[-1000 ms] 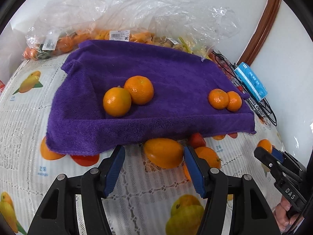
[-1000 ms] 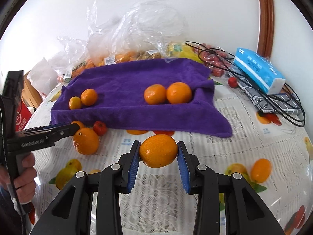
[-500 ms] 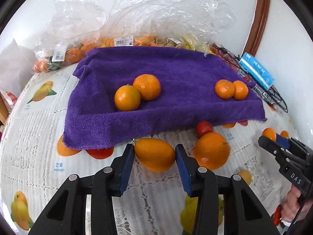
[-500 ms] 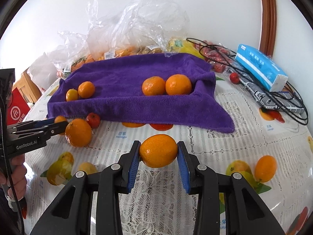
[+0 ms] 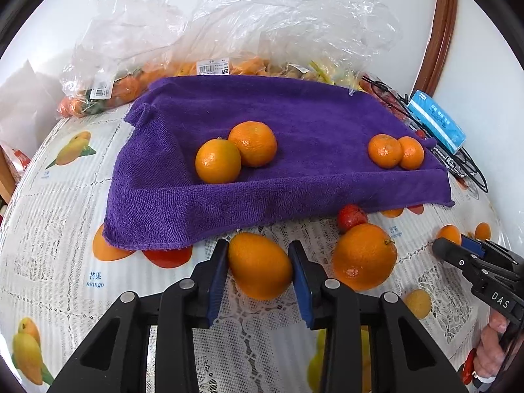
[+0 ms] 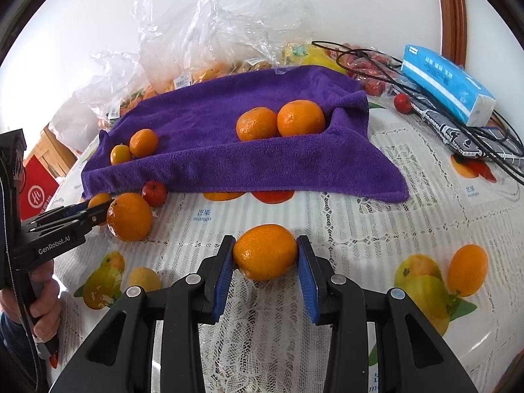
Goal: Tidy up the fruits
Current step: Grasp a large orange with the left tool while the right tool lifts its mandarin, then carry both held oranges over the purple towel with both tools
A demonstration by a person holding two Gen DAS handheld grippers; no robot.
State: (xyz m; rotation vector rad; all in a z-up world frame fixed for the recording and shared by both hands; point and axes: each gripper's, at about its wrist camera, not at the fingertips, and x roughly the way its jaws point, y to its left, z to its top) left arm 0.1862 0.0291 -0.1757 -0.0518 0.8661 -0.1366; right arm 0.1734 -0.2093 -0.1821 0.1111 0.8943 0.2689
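Observation:
A purple towel (image 5: 294, 114) lies across the table with two oranges (image 5: 217, 160) at its left and two smaller ones (image 5: 384, 150) at its right. In front of the towel's near edge, my left gripper (image 5: 258, 245) is closing, and its blue pads touch both sides of an oval orange (image 5: 258, 267) on the tablecloth. A round orange (image 5: 363, 257) and a small red fruit (image 5: 352, 217) sit just to its right. My right gripper (image 6: 265, 239) is shut on another oval orange (image 6: 265, 252), low over the cloth.
Clear plastic bags of fruit (image 5: 229, 32) pile up behind the towel. A blue tissue pack (image 6: 448, 88) and black cables (image 6: 491, 150) lie at the right. A loose small orange (image 6: 466, 270) rests near the right edge. A red box (image 6: 36, 193) stands off the table's left.
The left jaws have narrowed from wide apart until they touch the oval orange. The right gripper keeps its orange and has sunk slightly.

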